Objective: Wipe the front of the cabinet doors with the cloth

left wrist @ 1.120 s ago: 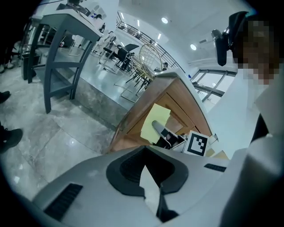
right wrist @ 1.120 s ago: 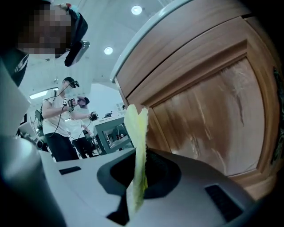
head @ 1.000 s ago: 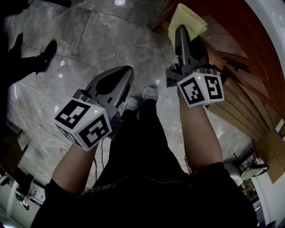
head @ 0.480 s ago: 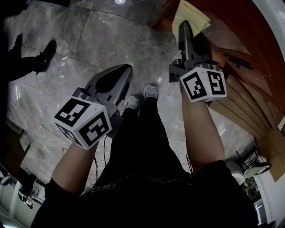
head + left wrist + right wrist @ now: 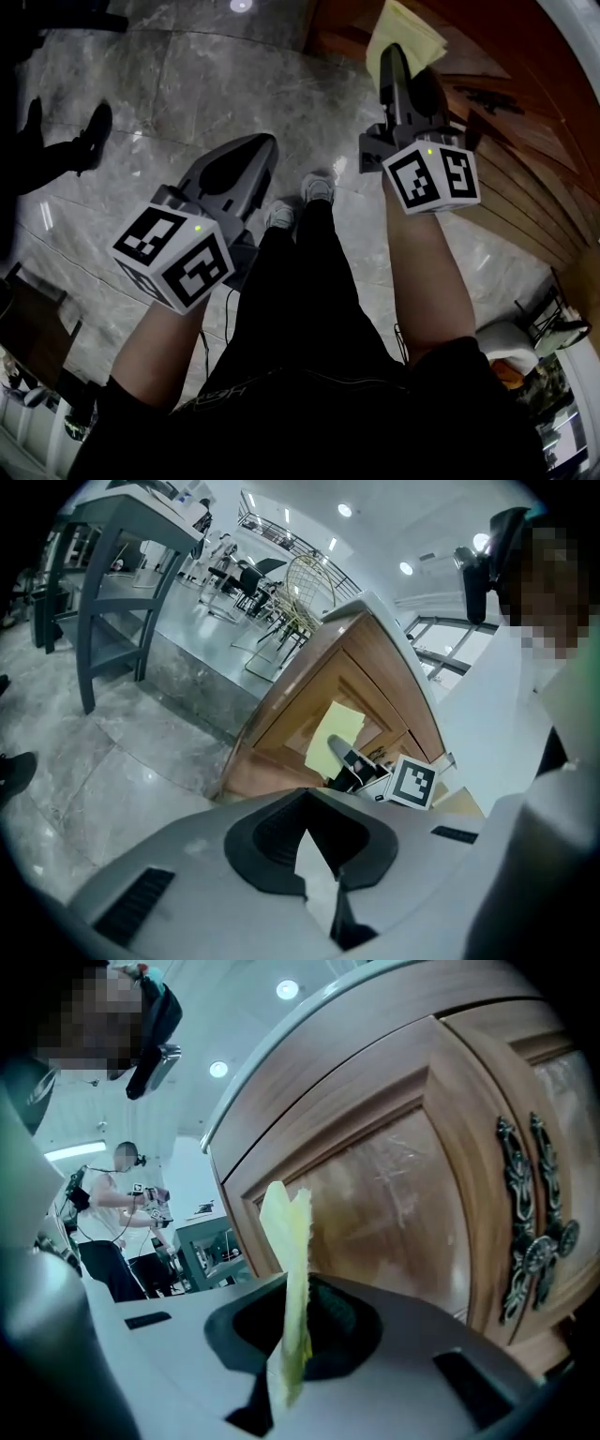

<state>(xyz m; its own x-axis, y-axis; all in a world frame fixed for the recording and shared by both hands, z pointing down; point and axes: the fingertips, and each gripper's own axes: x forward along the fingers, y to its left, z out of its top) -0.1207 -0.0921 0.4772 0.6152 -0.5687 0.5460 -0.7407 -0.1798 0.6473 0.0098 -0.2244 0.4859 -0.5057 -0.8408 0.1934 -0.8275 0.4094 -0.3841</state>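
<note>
A folded yellow cloth (image 5: 403, 42) is pressed flat against the brown wooden cabinet door (image 5: 497, 89) at the top right of the head view. My right gripper (image 5: 394, 58) is shut on the cloth (image 5: 289, 1269), which stands edge-on between its jaws. The door's panel (image 5: 394, 1194) fills the right gripper view just beyond it. My left gripper (image 5: 246, 155) hangs shut and holds nothing, over the marble floor left of the cabinet. In the left gripper view, the cloth (image 5: 336, 735) and the right gripper (image 5: 349, 761) show against the cabinet (image 5: 319, 682).
Dark ornate metal handles (image 5: 530, 1232) sit on the door edges to the right of the cloth. My own shoes (image 5: 317, 190) stand on the grey marble floor (image 5: 187, 84). Another person's dark shoe (image 5: 94, 122) is at the left. A grey table (image 5: 122, 564) stands far left.
My right gripper and the cloth have slid a little farther along the cabinet door, toward the top right of the view. The left gripper has stayed put.
</note>
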